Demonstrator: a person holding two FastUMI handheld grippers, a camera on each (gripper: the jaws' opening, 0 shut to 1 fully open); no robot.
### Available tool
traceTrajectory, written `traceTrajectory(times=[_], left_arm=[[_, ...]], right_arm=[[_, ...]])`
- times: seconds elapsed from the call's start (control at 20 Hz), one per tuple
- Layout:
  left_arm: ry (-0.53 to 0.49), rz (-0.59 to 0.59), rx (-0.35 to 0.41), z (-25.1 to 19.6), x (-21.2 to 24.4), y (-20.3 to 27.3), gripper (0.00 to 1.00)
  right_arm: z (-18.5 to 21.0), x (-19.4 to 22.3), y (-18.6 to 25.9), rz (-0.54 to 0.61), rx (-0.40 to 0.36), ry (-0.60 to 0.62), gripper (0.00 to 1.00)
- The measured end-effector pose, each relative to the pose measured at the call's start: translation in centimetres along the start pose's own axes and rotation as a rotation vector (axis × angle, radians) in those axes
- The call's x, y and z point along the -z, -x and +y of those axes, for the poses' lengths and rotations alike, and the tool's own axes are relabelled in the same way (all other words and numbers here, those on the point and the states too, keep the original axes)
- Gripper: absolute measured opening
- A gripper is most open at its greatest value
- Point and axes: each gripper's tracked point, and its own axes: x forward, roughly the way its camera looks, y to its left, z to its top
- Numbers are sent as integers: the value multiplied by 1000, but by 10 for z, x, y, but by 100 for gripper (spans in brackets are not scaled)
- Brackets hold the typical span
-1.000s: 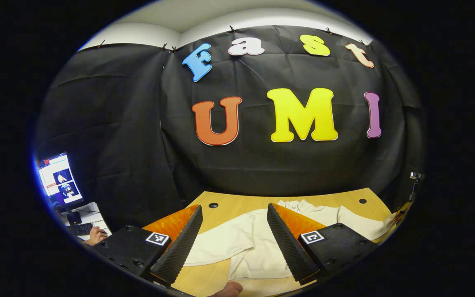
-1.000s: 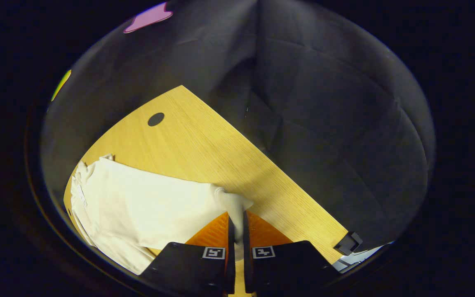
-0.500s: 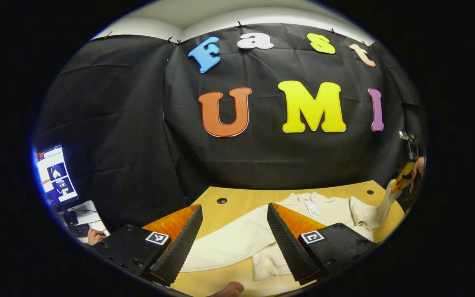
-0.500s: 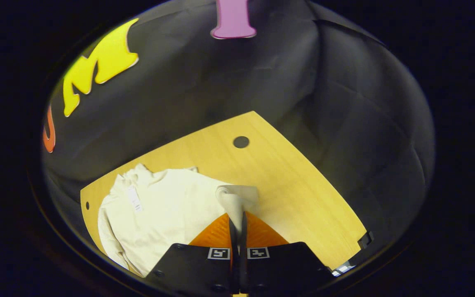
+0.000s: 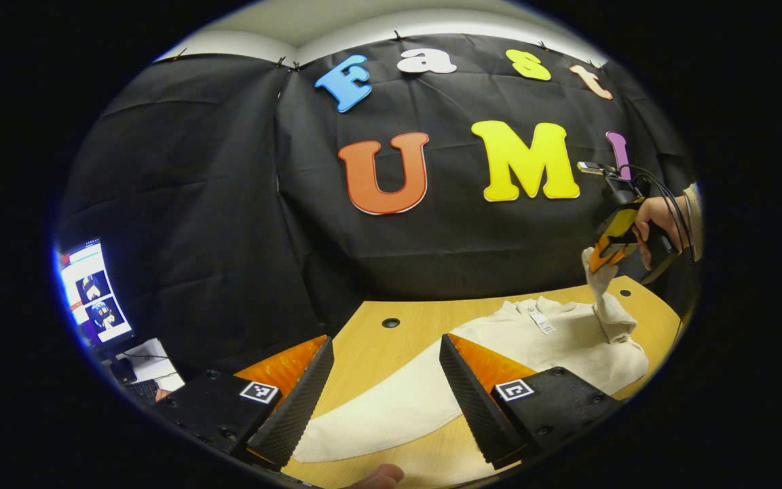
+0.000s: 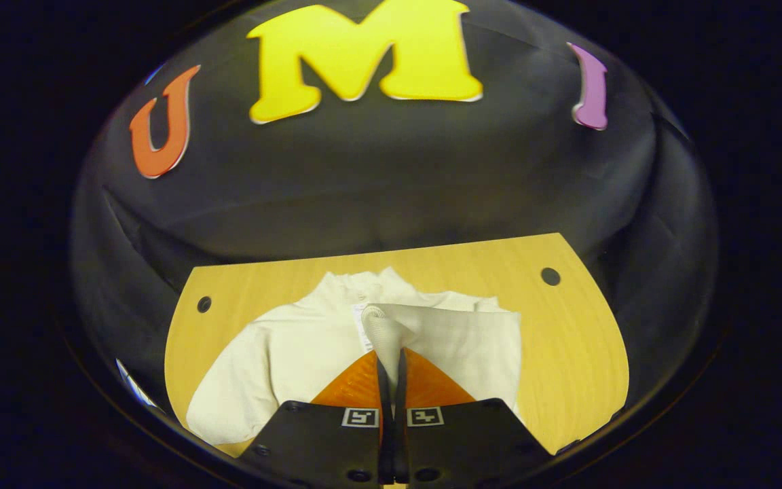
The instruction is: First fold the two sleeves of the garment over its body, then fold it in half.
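Now my right hand-held gripper (image 6: 391, 363) pinches the cream knit garment (image 6: 296, 346)'s ribbed sleeve cuff (image 6: 381, 326) above its body | left hand-held gripper (image 5: 385, 390) spread, empty | pale wooden desk (image 6: 567, 339) bare along right edge.

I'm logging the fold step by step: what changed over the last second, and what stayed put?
The right gripper, shut on the ribbed cuff of the cream sweater's sleeve, lifted it off the light wooden table and carried it in over the sweater's body. The left gripper stayed open and low over the other sleeve, gripping nothing.
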Motion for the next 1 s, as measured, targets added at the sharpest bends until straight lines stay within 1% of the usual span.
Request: traceTrajectory(times=[0.05,0.1,0.15,0.35,0.45,0.6,0.75,0.8,0.9,0.95,1.0], left_arm=[[3,6,-15,8,4,0,100],[11,2,-28,19,2,0,100],[22,-4,-34,24,3,1,100],[48,9,-46,40,16,2,100],[56,30,-53,48,28,4,100],[65,62,-78,58,45,10,100],[85,73,-88,66,53,14,100],[90,82,-91,67,57,16,100],[88,103,-100,69,65,18,100],[85,112,-102,69,69,20,100],[85,122,-100,68,72,21,100]], right_arm=[[23,2,-1,6,-18,23,0],[59,10,-4,18,-53,47,0],[82,16,-5,30,-73,64,0],[144,56,-27,102,-126,110,0],[163,80,-41,147,-141,126,0],[169,101,-67,180,-128,120,0],[175,111,-91,210,-110,96,0],[174,113,-98,217,-92,88,0],[175,114,-105,219,-76,80,2],[176,116,-104,225,-78,77,6],[178,117,-105,229,-87,75,6]])
